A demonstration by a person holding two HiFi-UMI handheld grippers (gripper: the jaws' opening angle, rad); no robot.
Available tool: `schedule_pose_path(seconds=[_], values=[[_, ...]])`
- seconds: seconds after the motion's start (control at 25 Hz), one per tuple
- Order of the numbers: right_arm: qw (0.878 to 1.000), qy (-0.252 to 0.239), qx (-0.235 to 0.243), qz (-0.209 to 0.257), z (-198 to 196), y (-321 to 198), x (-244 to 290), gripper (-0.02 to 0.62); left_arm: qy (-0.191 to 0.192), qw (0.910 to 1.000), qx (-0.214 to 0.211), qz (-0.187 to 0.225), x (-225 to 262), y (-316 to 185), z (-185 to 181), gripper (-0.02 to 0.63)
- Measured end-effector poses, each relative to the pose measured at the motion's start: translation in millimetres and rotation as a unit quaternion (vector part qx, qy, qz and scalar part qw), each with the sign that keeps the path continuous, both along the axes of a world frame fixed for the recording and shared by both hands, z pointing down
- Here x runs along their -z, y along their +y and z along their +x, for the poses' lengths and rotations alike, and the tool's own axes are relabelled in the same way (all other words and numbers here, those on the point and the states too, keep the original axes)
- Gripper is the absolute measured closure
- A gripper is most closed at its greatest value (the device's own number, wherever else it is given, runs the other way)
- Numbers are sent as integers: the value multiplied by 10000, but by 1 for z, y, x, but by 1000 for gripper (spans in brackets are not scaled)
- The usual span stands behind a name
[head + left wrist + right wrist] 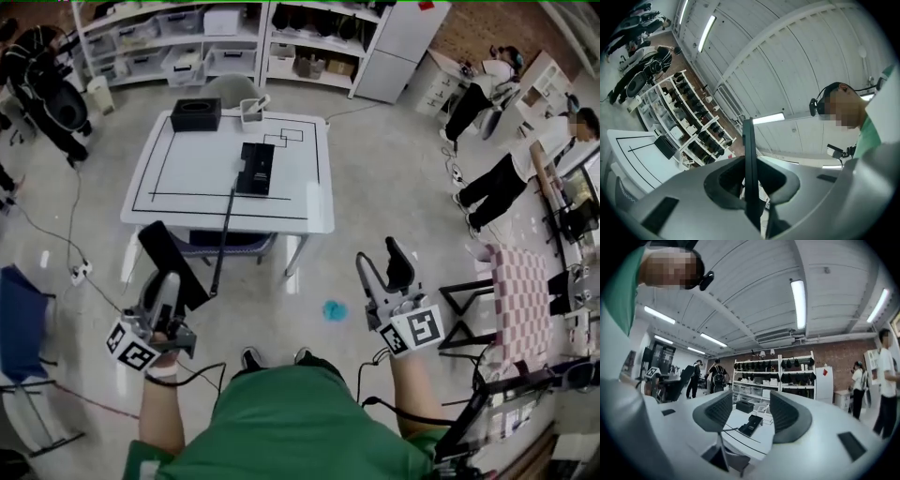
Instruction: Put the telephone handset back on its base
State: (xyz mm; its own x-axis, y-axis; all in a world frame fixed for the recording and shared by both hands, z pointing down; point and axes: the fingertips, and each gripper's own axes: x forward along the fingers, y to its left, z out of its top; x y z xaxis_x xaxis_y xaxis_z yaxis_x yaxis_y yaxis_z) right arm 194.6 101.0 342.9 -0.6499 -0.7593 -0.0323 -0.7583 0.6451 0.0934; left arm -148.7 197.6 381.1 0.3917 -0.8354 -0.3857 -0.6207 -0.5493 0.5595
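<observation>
The black telephone base (255, 169) lies on the white table (187, 178), right of its middle. Its black handset (171, 258) hangs off the table's near edge, well below the base, and my left gripper (167, 286) is shut on it. A dark cord (225, 234) runs from the base down to the handset. In the left gripper view the handset (749, 154) shows edge-on as a thin black slab clamped in that gripper (750, 180). My right gripper (382, 267) is over the floor to the right, open and holding nothing. The right gripper view shows the base (751, 424) far off between the spread jaws of that gripper (751, 411).
A black box (196, 114) and a white container (251, 112) stand at the table's far edge. A grey stool (230, 246) sits under the table. A pink checked chair (520, 281) is at the right, people stand at the far right, and shelves (169, 37) line the back wall.
</observation>
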Motion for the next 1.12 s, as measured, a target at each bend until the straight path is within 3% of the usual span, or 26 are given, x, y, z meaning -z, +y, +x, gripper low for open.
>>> schedule_pose_path(seconds=[0.04, 0.12, 0.2, 0.28, 0.48, 0.52, 0.6, 0.68, 0.8, 1.12], values=[[9990, 325, -2, 296, -11, 3, 4, 369, 20, 10000, -9, 17, -1, 1, -6, 520], [9902, 1000, -26, 978, -27, 13, 14, 553, 32, 10000, -60, 18, -5, 5, -11, 520], [9791, 1514, 77, 1353, -41, 22, 16, 574, 8, 9999, -136, -13, -10, 6, -13, 520], [9745, 1746, 294, 1377, -55, 25, 13, 575, -16, 9998, -201, -24, -12, 3, -16, 520], [9761, 1376, 577, 1579, -81, 10, 20, 575, -64, 9996, -256, -69, -11, -14, -20, 520], [9778, 1257, 603, 1564, -84, 3, 19, 566, -86, 9996, -263, -62, -9, -18, -18, 520], [9826, 1016, 624, 1423, -88, -12, 15, 362, -137, 9996, -262, -25, -6, -26, -14, 520], [9876, 731, 632, 1238, -89, -22, 11, 252, -173, 9996, -233, -10, -1, -29, -9, 520], [9931, 353, 708, 870, -87, -31, 7, 219, -200, 9996, -206, 1, 3, -30, -7, 520], [9967, -72, 764, 252, -74, -70, -19, 221, -332, 9989, -105, -313, -12, -68, 0, 520]])
